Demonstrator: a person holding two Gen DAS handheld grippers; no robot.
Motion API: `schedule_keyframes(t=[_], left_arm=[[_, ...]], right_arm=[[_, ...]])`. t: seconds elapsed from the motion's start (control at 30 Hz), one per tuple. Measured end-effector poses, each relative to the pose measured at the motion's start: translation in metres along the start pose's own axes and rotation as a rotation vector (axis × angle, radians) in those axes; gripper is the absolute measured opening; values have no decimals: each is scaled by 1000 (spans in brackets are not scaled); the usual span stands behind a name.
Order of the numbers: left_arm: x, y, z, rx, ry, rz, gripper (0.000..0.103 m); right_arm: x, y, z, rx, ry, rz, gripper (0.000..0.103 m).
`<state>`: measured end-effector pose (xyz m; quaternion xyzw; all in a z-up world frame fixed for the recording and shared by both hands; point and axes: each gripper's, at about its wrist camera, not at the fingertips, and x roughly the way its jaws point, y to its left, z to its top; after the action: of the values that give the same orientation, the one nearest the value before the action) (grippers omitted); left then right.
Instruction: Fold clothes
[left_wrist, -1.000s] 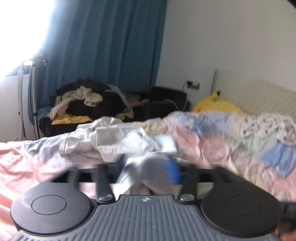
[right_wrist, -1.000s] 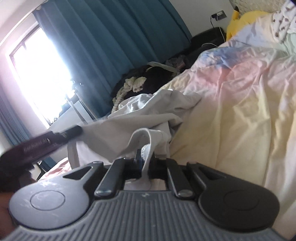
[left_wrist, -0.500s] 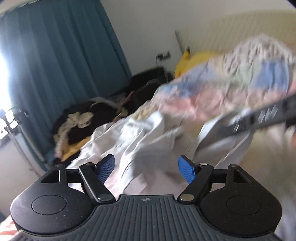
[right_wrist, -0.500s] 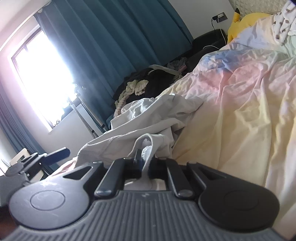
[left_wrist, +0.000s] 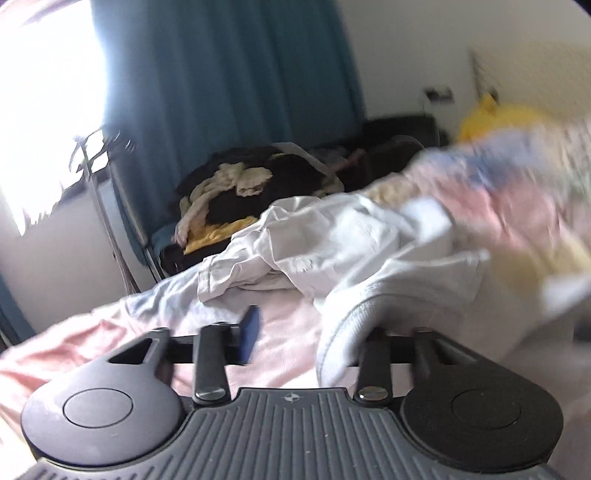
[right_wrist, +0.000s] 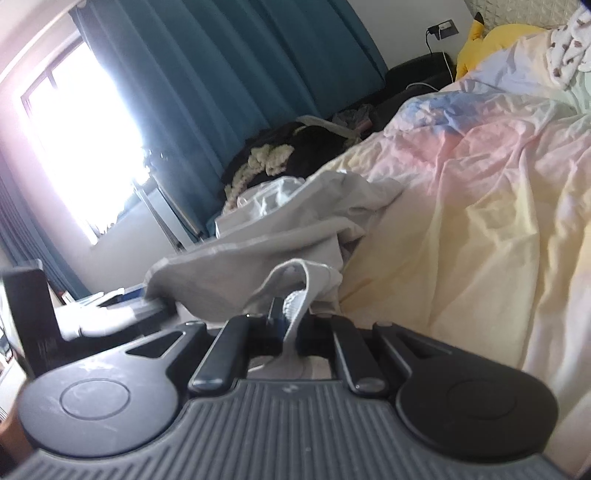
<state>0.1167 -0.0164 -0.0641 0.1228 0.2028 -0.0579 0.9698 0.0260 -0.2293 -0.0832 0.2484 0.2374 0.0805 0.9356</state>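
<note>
White garment, pastel pink, yellow and blue bedcover, teal curtain, yellow plush, black clothes pile with cream knit, blue gripper pad, white wall

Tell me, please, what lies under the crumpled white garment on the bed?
The white garment rests on a pastel bedcover, pink and yellow where it shows around the cloth. Whatever sits directly beneath the bunched folds is covered and cannot be seen.
</note>
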Motion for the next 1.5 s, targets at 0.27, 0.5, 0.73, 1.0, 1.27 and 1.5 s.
schedule_keyframes(t=[0.27,0.5,0.73,1.0,1.27,1.5], left_arm=[[-77,40,28,-314,-206,-90,4],[-174,80,56,-468,-322,-130,4],[-269,121,129,-525,-442,-203,4],[-376,148,238,-498,-594,-259,4],[-447,163,280,-525,-693,-346,4],[-462,146,266,-491,-648,-481,6]], right_arm=[[14,1,-19,-43,146,-51,7],[-28,17,4,-21,13,-44,6],[-145,81,115,-131,-320,69,5],[-264,181,260,-292,-551,161,4],[-354,263,319,-476,-756,151,4],[-372,270,325,-509,-739,144,4]])
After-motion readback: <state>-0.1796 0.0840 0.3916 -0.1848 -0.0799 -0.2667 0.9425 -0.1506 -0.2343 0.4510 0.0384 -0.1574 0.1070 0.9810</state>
